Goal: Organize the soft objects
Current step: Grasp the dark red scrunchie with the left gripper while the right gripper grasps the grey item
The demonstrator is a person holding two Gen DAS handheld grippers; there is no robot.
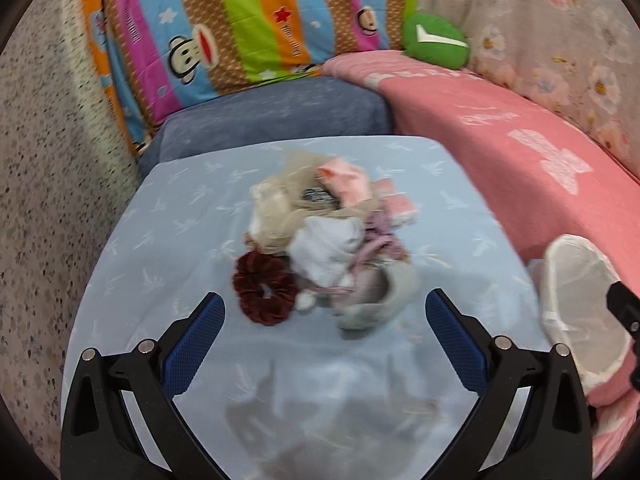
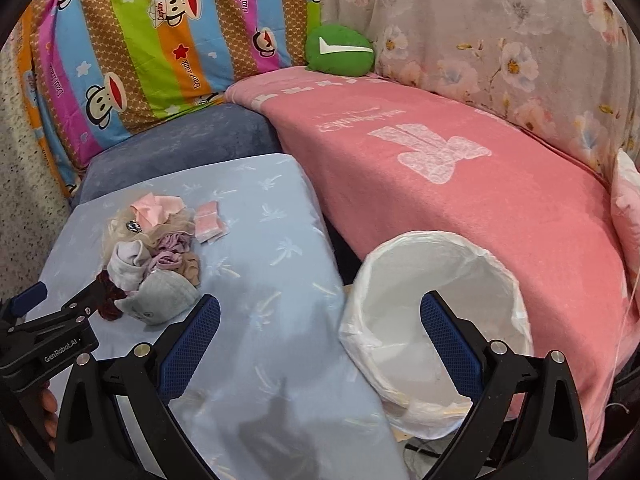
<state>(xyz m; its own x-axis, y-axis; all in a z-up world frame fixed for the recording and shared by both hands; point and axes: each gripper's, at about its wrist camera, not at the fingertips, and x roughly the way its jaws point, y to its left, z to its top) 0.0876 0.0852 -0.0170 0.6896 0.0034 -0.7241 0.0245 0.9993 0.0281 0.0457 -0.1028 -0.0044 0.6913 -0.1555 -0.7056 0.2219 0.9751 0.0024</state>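
Observation:
A heap of soft items [image 1: 320,232] lies on the light blue cloth [image 1: 192,224]: a dark red velvet scrunchie [image 1: 262,288], a grey sock [image 1: 376,300], a white sock [image 1: 328,248], beige fabric and pink pieces. My left gripper [image 1: 325,316] hovers open just short of the heap, nothing between its blue pads. In the right wrist view the same heap [image 2: 152,252] sits at the left, with the left gripper [image 2: 52,324] beside it. My right gripper [image 2: 320,320] is open and empty over the near rim of a white lined bin [image 2: 436,320].
A pink blanket [image 2: 460,184] covers the sofa seat on the right. A striped monkey-print pillow [image 1: 224,28], a green plush [image 1: 436,40] and a floral cover [image 2: 500,40] line the back. A blue-grey cushion [image 1: 272,116] lies behind the cloth. Speckled floor [image 1: 48,200] is at the left.

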